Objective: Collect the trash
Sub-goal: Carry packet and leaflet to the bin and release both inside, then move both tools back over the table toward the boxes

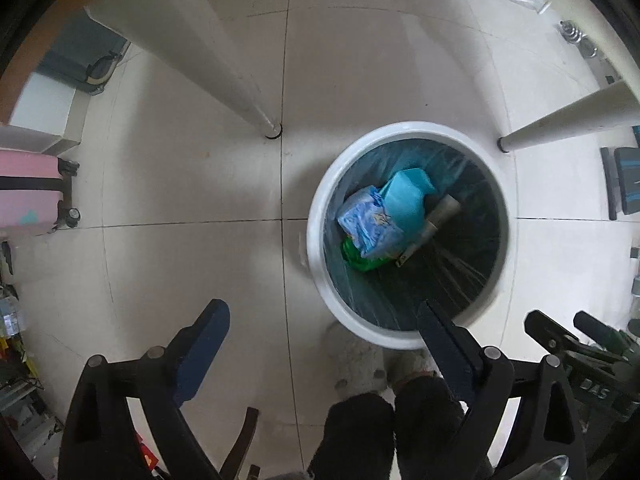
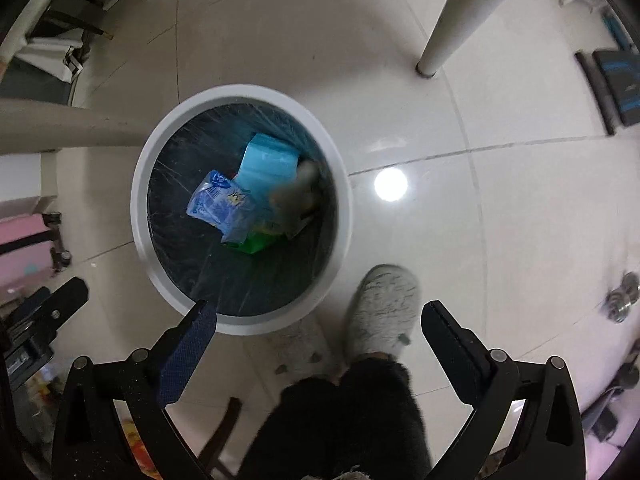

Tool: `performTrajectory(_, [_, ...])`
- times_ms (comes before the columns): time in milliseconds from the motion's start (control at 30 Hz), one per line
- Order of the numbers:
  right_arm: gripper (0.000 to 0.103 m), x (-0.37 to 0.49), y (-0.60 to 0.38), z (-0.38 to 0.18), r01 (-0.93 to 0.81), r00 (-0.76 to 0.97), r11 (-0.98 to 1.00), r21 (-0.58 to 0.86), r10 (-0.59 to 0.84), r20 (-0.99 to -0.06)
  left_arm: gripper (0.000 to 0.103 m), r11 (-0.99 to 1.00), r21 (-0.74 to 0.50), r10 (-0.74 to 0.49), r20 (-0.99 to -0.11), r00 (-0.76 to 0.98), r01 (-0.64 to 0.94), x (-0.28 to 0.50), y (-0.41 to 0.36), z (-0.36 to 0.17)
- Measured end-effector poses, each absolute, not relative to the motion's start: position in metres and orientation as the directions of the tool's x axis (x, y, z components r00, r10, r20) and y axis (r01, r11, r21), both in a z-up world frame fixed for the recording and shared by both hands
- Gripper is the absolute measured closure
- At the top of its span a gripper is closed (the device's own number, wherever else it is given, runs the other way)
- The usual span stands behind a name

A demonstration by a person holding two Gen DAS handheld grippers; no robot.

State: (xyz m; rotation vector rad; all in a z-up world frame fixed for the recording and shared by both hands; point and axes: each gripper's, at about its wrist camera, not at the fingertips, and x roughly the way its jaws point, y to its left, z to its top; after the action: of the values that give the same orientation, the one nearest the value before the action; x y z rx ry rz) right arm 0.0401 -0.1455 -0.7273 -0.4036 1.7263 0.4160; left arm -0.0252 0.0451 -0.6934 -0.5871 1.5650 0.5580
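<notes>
Left claw point(image 1: 324, 320), right claw point(image 2: 320, 316) point down, gaping, above bin point(image 1: 320, 216).

Pale tiled floor point(image 1: 192, 184), glossy; a round light glare point(image 2: 390, 184) on it. Landmark: white table leg point(image 1: 224, 68), foot planted at a tile joint. Second white leg point(image 1: 560, 120) well to its right. Pink suitcase point(image 1: 28, 196) on wheels far left of the landmark leg. Fuzzy grey slipper point(image 2: 384, 308) and dark trouser legs point(image 1: 392, 428) below it. Metal dumbbells point(image 1: 576, 36) far upper right.
</notes>
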Motion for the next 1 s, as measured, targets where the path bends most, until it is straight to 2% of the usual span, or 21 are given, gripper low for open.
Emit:
performTrajectory(167, [0.0, 0.033, -0.145, -0.689, -0.52, -0.147, 0.854, 0.003, -0.086, -0.985, 0.007, 0.738, -0.003, -0.043, -0.998, -0.042, -0.675, -0.031, 0.037, -0.659])
performTrajectory(433, [0.0, 0.028, -0.149, -0.608, -0.536, -0.103, 0.844, -0.006, -0.073, -0.992, 0.007, 0.729, -0.024, -0.045, -0.999, -0.013, -0.684, -0.038, 0.028, -0.593])
performTrajectory(1000, [0.0, 0.003, -0.164, -0.387, -0.567, -0.066, 0.824, 0.026, -0.014, -0.998, 0.007, 0.738, -0.08, -0.08, -0.996, 0.03, -0.67, -0.074, -0.001, -0.419])
